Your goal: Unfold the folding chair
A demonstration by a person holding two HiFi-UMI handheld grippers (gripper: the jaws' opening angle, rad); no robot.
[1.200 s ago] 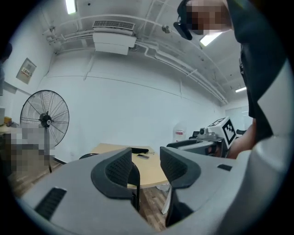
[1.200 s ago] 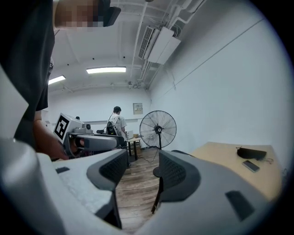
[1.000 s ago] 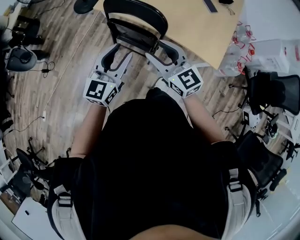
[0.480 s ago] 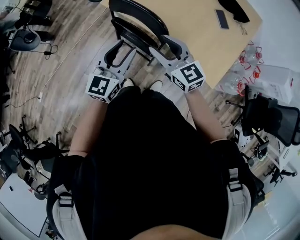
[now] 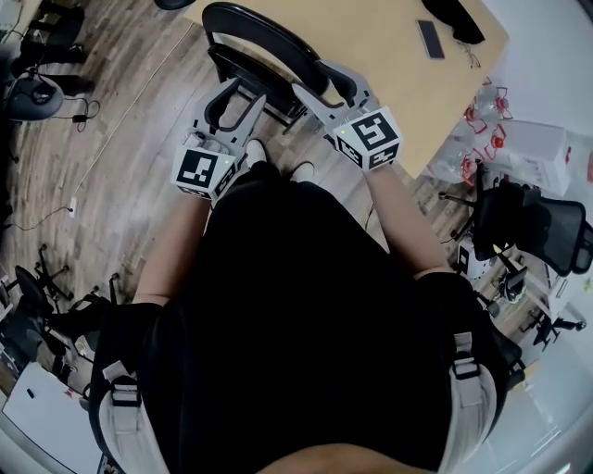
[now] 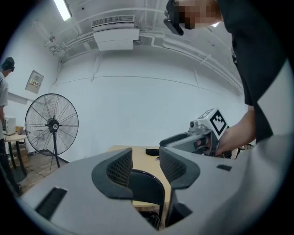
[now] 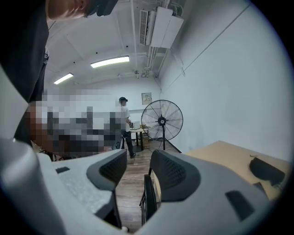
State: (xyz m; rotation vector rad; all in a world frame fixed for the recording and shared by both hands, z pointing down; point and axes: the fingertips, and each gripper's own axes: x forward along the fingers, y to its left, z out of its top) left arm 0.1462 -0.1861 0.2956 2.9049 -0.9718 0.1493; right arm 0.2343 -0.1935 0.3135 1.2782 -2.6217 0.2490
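The black folding chair (image 5: 264, 44) stands folded against the edge of the wooden table (image 5: 371, 65), just ahead of me. My left gripper (image 5: 243, 91) is at the chair's left side with its jaws closing. They still stand apart, and nothing is pressed between the pads. In the left gripper view the chair's back (image 6: 148, 189) shows through the gap of the left gripper (image 6: 146, 163), beyond the tips. My right gripper (image 5: 320, 81) is open at the chair's right side. In the right gripper view the chair's edge (image 7: 149, 202) shows below the right gripper (image 7: 138, 167).
A phone (image 5: 429, 39) and a dark object (image 5: 454, 14) lie on the table. A black office chair (image 5: 537, 213) and clear bottles (image 5: 482, 111) are to the right. Cables and gear (image 5: 42, 93) lie on the wood floor at left. A standing fan (image 6: 51, 125) and a person (image 7: 123, 124) are farther off.
Both grippers have moved forward and slightly down, closer to the folded chair. The left gripper's jaws have narrowed a little.
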